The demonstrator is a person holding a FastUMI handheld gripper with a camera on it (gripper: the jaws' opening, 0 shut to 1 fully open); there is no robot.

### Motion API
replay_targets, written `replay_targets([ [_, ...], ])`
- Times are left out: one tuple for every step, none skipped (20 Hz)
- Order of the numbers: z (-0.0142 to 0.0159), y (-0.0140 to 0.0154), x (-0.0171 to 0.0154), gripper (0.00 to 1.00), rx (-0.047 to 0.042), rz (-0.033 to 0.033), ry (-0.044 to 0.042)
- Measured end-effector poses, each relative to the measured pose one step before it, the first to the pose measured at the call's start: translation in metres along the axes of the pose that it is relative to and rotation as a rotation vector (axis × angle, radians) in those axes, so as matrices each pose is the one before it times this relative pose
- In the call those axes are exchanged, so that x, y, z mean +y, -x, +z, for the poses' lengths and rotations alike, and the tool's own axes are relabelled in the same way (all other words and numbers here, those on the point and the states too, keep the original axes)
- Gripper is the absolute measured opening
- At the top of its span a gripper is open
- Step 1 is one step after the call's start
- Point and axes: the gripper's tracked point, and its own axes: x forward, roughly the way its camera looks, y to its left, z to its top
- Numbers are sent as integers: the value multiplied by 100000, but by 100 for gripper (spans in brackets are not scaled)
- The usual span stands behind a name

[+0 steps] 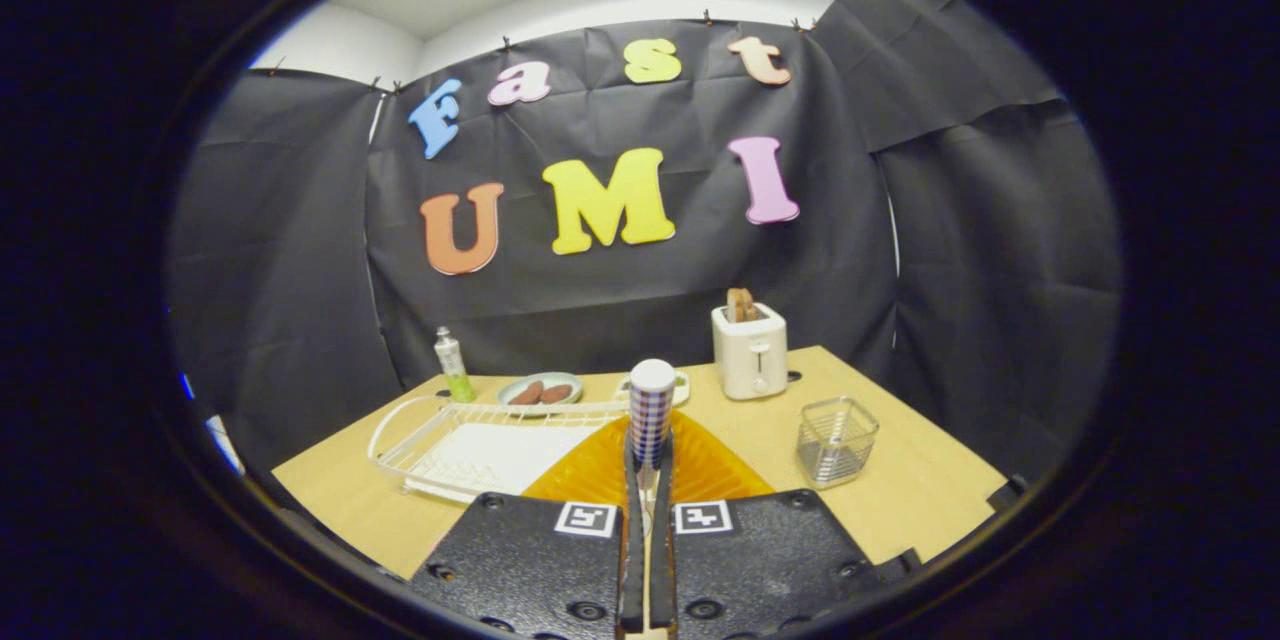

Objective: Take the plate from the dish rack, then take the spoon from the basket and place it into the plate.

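We begin with the worktop, a tan board that carries everything in the booth. On it, to the left of the tool's fingers, sits the white wire dish rack, which looks to have nothing standing in its slots. The orange ribbed plate lies just ahead of the tool, partly hidden under the fingers, so we judge the plate is already out of the rack. Beyond it stand a white toaster with bread in its slot, a small dish holding brown pieces, and a green-and-white bottle. To the right of the plate, a little apart, is the small wire basket. The tool is clenched on the spoon: both fingers pinch its thin part, and its checked blue-and-white handle with a white cap stands upright above the plate. We judge the remaining step is setting the spoon down. The grip is narrow and near one end, so the spoon could pivot or slip if tilted quickly. Let go from a height, it could bounce off the ribbed plate onto the worktop.
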Motion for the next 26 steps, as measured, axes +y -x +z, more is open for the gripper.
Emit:
replay_targets([
  [-997,-159,1266,8,1068,1551,-815],
  [-774,-191,1145,8,820,1403,-58],
  [-699,-201,1310,8,276,1304,313],
  [-719,-207,1205,8,-161,1464,209],
  [-657,-256,1199,8,-363,989,267],
  [-867,-327,864,8,160,740,340],
  [-816,-371,853,8,666,508,-317],
  [-805,-417,733,8,840,673,-599],
  [-697,-420,634,8,830,335,-748],
  [-673,-394,602,8,442,565,-870],
  [-688,-334,563,8,474,425,-682],
  [-727,-256,380,8,790,170,-747],
  [-638,-321,369,8,944,468,-940],
  [-776,-312,361,8,1693,617,-746],
  [-577,-280,430,8,1639,1098,-1135],
  [-535,-258,401,9,1766,1187,-1225],
  [-444,-186,422,9,1451,1318,-1104],
  [-369,-198,202,10,1365,963,-794],
  [-262,76,122,11,1156,574,-600],
  [-117,10,83,13,350,706,-196],
  [267,-47,-92,15,-984,-7,824],
  [220,76,-206,16,-1066,-521,1462],
  [289,272,-495,21,-565,-1527,1783],
  [-181,-240,-419,32,-588,-926,1087],
  [331,201,-467,43,-478,-960,818],
  [262,-188,-482,54,-545,-1091,157],
])
